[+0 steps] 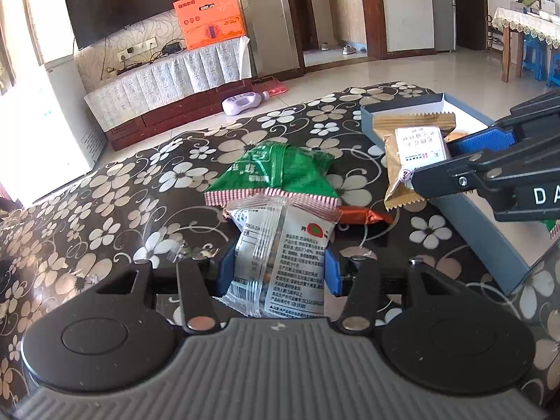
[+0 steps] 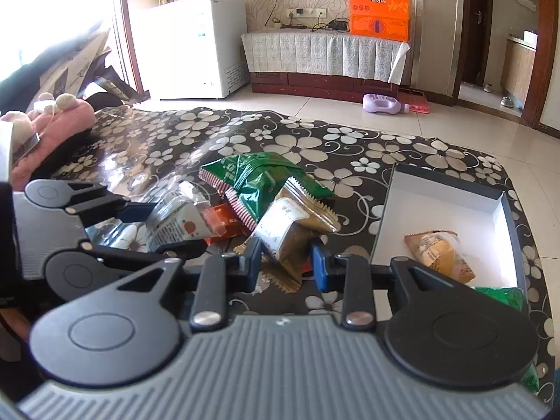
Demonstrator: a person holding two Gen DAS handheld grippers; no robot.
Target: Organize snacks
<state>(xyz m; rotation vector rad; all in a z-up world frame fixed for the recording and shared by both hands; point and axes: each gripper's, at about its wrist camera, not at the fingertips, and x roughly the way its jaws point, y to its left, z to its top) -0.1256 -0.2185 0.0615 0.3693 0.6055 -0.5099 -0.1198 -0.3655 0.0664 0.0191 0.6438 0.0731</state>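
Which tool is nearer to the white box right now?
Right. The right tool, shut on a gold packet, sits just beside the box. The left tool, holding a white packet, is farther away, beyond the snack pile.

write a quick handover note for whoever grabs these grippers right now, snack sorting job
Left gripper: shut on the clear white packet, low over the table.
Right gripper: shut on the gold packet, beside the box.
Done: one tan packet and a green one lie in the box.
Left: drop both held packets in the box, then the big green packet and orange packet on the table.
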